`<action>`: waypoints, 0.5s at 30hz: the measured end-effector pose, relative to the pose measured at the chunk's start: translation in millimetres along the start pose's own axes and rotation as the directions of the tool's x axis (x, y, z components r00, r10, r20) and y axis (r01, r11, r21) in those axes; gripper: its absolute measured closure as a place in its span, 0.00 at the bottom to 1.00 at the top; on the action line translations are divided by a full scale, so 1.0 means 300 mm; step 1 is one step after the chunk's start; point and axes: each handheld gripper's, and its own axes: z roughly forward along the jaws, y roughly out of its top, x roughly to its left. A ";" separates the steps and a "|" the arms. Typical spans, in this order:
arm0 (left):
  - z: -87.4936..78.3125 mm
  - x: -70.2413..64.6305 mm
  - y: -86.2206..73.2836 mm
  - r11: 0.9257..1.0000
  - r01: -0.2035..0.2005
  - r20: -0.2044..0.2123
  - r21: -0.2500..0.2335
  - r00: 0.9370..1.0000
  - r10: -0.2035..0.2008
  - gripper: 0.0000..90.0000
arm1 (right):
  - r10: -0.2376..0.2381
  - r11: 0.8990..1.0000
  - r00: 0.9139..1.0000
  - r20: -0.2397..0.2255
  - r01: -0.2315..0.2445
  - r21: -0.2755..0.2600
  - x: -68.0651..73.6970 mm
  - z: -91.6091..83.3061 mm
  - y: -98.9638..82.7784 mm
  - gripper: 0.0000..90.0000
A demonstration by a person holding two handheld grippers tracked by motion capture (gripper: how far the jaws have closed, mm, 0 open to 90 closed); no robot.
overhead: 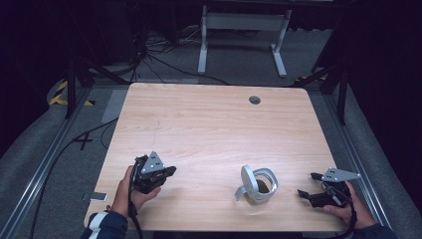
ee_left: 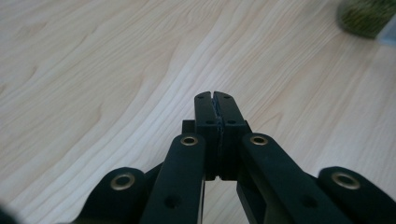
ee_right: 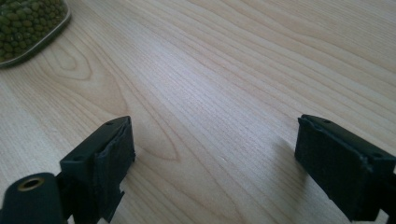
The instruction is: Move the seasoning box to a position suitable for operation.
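My left gripper (overhead: 168, 172) has its jaws pressed together, with nothing between them. My right gripper (overhead: 306, 192) has its jaws wide apart, empty, just above the wooden table (overhead: 209, 124). The jar of green beans (overhead: 260, 185), its lid hinged open, stands between both grippers, nearer to the right one. Beyond the table is a dark floor with cables (overhead: 164, 62).

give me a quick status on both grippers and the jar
Left gripper shut, empty, over bare table. Right gripper open, empty. Jar of green beans between them, lid open, untouched. Nothing in the way.
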 end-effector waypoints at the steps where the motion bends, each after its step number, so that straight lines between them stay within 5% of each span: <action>1: 0.004 -0.021 0.023 1.000 -0.018 0.015 -0.009 1.000 0.018 1.00 | 0.000 1.000 1.000 0.000 0.000 0.000 0.000 0.000 0.000 0.13; 8: 0.022 -0.105 0.108 0.997 -0.070 0.068 -0.039 0.995 0.073 1.00 | 0.000 1.000 1.000 0.000 0.000 0.000 0.000 0.000 0.000 0.13; 15: 0.044 -0.194 0.192 0.988 -0.138 0.119 -0.073 0.982 0.146 1.00 | -0.002 1.000 1.000 0.001 0.002 0.000 0.000 0.000 0.000 0.13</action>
